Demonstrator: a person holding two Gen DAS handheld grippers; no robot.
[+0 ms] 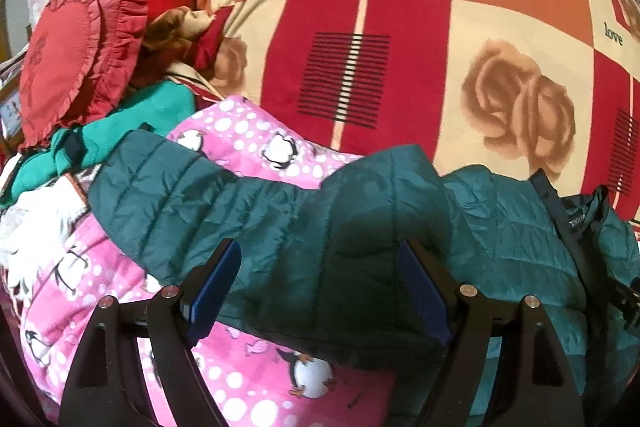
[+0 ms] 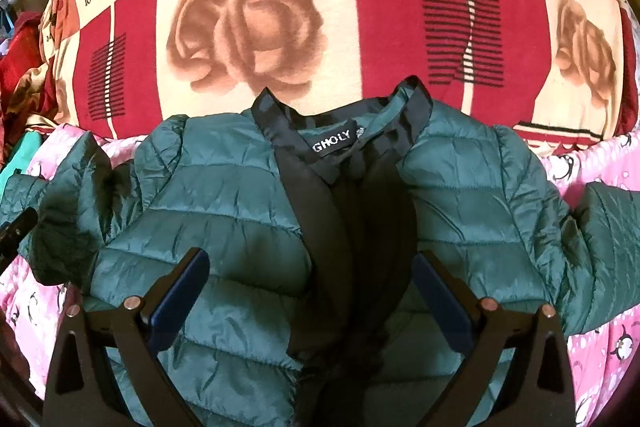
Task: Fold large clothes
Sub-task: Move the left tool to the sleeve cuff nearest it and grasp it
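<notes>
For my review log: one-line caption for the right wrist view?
Open right gripper above a teal quilted jacket lying front-open on a pink penguin blanket.

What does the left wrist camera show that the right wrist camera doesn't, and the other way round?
Only the left wrist view shows the red heart-shaped frilled cushion, the bright green garment beside it, and one jacket sleeve laid across the left gripper, whose jaws stand open.

Only the right wrist view shows the black collar label, the open front with black lining, and both shoulders, with the right gripper open above the chest.

Both show the dark green quilted puffer jacket, the pink penguin-print blanket and the red and cream rose-print bedspread.
</notes>
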